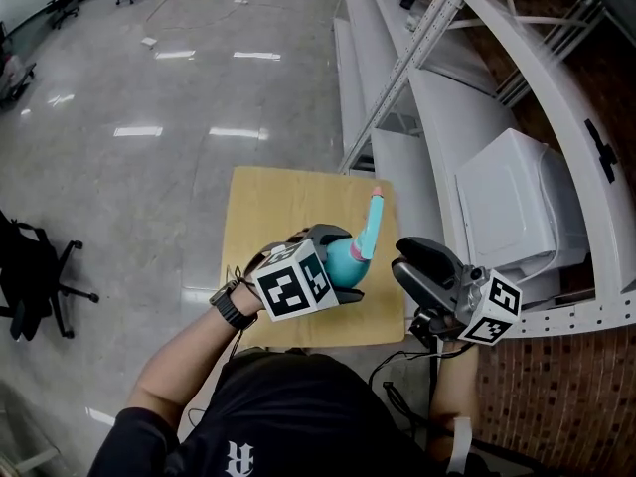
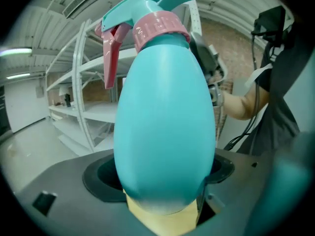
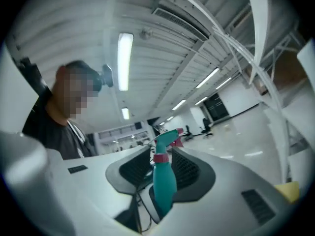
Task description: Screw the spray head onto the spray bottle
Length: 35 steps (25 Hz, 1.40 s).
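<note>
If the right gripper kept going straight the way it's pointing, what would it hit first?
Most likely the teal egg-shaped plastic spray bottle, gripped by the left gripper: it shows dead centre through the gap between the open jaws of the right gripper. Its distance is unclear.

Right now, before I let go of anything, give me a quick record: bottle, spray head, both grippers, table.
bottle: teal, gripped round its body, over the table; cannot tell whether its base touches it
spray head: on the bottle's neck, pink collar down on the shoulder; tightness cannot be told
left gripper: shut on the bottle
right gripper: jaws apart, nothing held, off to the bottle's right, not touching it
table: small wooden top
</note>
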Available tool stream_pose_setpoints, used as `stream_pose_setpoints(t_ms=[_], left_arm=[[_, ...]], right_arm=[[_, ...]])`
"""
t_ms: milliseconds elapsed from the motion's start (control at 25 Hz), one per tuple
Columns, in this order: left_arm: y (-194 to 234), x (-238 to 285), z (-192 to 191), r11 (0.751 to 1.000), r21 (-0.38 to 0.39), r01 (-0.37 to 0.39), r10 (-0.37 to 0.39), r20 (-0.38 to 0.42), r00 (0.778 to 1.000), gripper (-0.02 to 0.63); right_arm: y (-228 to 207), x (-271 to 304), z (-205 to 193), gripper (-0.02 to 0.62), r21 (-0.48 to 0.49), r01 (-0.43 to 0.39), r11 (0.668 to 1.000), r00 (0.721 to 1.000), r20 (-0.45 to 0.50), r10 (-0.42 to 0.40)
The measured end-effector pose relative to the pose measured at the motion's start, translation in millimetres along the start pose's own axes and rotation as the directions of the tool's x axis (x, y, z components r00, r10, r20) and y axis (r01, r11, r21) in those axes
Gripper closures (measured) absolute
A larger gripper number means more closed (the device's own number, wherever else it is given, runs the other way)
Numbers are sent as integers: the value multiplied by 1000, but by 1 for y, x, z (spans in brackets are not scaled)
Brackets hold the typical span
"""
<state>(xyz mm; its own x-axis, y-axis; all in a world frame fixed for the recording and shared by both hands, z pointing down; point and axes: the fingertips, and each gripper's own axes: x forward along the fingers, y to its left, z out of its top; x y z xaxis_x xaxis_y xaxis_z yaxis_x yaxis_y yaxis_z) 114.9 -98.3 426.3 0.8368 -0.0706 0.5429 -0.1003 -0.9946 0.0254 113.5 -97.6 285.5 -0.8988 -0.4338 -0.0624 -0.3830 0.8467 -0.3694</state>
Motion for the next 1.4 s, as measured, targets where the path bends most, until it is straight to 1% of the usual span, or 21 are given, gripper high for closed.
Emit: stream_pose_setpoints(t_ms=[80, 200, 280, 400, 480, 520, 600, 680, 720, 800, 880, 920, 1000, 1040, 1080, 1120, 1200, 1320, 1400], left_arm=[[-14, -5, 8, 997, 15, 76, -76, 26, 997, 178], [-25, -8, 9, 990, 63, 123, -125, 16, 992, 178], [-30, -7, 7, 986, 86, 141, -141, -3, 990, 178], [-34, -5, 4, 983, 99, 157, -155, -32, 987, 178], [-33, -4, 1, 985, 77, 156, -154, -38, 987, 178], [-31, -3, 0, 987, 56, 150, -148, -38, 988, 178], [-23, -1, -4, 992, 12, 126, -125, -44, 991, 178], [-16, -1, -5, 994, -29, 104, -105, -43, 993, 178], [-14, -2, -4, 994, -54, 100, -102, -33, 994, 178], [-12, -4, 0, 989, -105, 105, -105, 3, 994, 178], [-13, -5, 5, 981, -140, 130, -126, 39, 991, 178], [-15, -6, 8, 977, -149, 152, -145, 55, 988, 178], [-19, -7, 11, 970, -148, 194, -185, 70, 980, 178], [-20, -8, 10, 971, -139, 197, -190, 61, 980, 178], [-18, -8, 7, 975, -122, 183, -180, 39, 983, 178], [-16, -7, 4, 982, -101, 158, -158, 10, 987, 178], [-11, -5, -2, 992, -63, 109, -112, -44, 993, 178], [-9, -5, -9, 997, -28, 73, -75, -91, 993, 178], [-7, -6, -12, 998, -7, 58, -59, -112, 992, 178]], right_arm=[[6, 1, 2, 480, 14, -132, 991, 991, 17, 132], [19, 10, -3, 480, 12, -260, 966, 965, -26, 260], [22, 15, -7, 479, 21, -309, 951, 949, -58, 310], [26, 23, -11, 479, 15, -342, 940, 936, -85, 342], [26, 28, -12, 479, -6, -325, 946, 942, -92, 323], [23, 29, -13, 480, -23, -298, 954, 951, -93, 294], [15, 32, -14, 480, -73, -206, 976, 975, -105, 198], [9, 35, -15, 480, -130, -88, 988, 990, -117, 73], [7, 37, -15, 480, -149, -30, 988, 994, -107, 14], [4, 42, -11, 480, -172, 73, 982, 995, -48, -82], [4, 43, -8, 480, -185, 136, 973, 991, 29, -133], [4, 43, -6, 480, -182, 143, 973, 989, 63, -134], [4, 42, -5, 480, -147, 112, 983, 990, 101, -98], [3, 40, -5, 480, -126, 87, 988, 992, 105, -74], [3, 39, -6, 480, -115, 66, 991, 993, 100, -55], [3, 38, -8, 480, -118, 53, 992, 995, 85, -43], [4, 35, -11, 480, -157, 50, 986, 998, 33, -45], [7, 36, -14, 480, -211, 53, 976, 997, -51, -65], [8, 39, -17, 480, -217, 36, 976, 994, -92, -57]])
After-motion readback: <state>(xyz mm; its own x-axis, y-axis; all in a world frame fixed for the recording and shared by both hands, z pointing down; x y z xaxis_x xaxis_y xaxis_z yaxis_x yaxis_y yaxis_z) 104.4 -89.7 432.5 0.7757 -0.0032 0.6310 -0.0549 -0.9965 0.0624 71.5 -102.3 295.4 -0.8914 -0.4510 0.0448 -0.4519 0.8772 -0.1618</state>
